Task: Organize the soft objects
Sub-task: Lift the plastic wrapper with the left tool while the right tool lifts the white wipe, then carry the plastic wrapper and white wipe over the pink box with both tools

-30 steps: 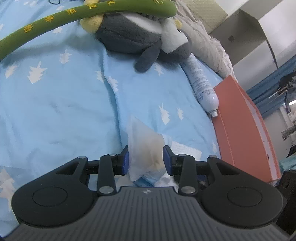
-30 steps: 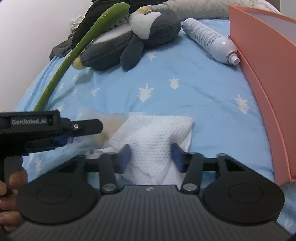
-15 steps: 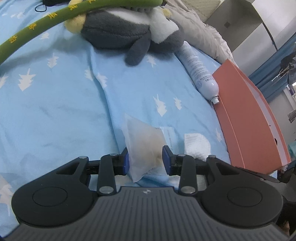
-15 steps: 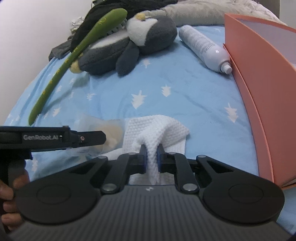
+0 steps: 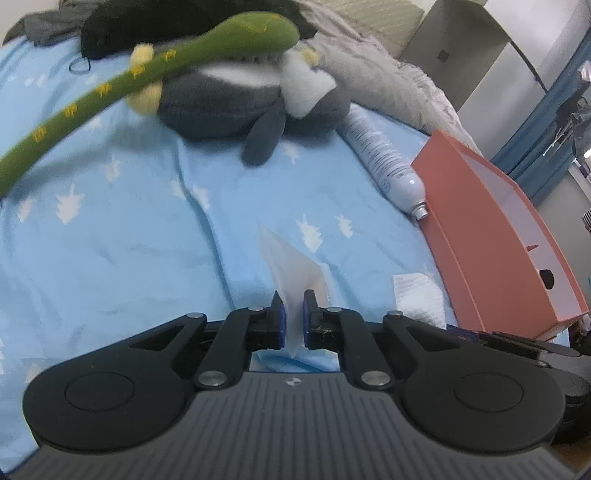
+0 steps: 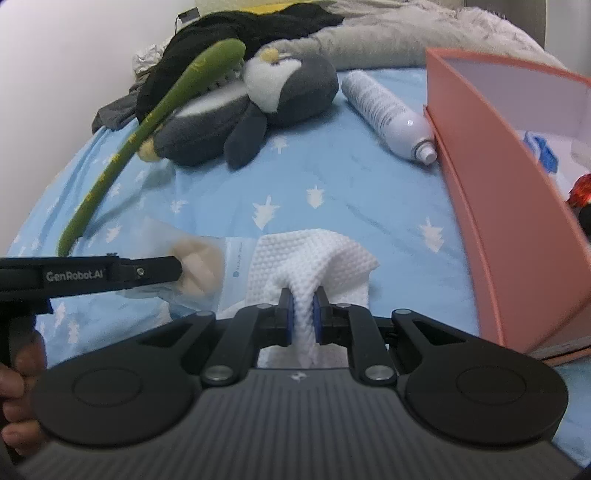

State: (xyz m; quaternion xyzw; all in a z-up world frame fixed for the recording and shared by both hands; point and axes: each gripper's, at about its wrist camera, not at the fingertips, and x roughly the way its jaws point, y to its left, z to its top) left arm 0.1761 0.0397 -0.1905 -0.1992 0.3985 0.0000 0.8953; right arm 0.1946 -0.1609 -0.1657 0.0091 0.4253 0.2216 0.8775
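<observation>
My left gripper [image 5: 293, 314] is shut on a clear plastic packet [image 5: 291, 269] with something beige inside, lifted off the blue bed sheet [image 5: 129, 240]; the packet also shows in the right wrist view [image 6: 197, 271]. My right gripper [image 6: 303, 312] is shut on a white textured cloth [image 6: 314, 254], pinched into a ridge; the cloth also shows in the left wrist view [image 5: 419, 295]. A grey and white penguin plush [image 6: 266, 99] and a long green plush stalk [image 6: 147, 129] lie farther back.
An orange box [image 6: 498, 184] stands open on the right with small items inside. A white spray bottle [image 6: 388, 114] lies against it. Dark clothes [image 6: 236, 29] and a grey blanket [image 6: 406, 33] are heaped at the back. The left gripper's body [image 6: 92, 275] reaches in from the left.
Both grippers closed: the right on the white cloth, then the left on the plastic packet. Both have lifted slightly, raising the cloth and packet off the sheet.
</observation>
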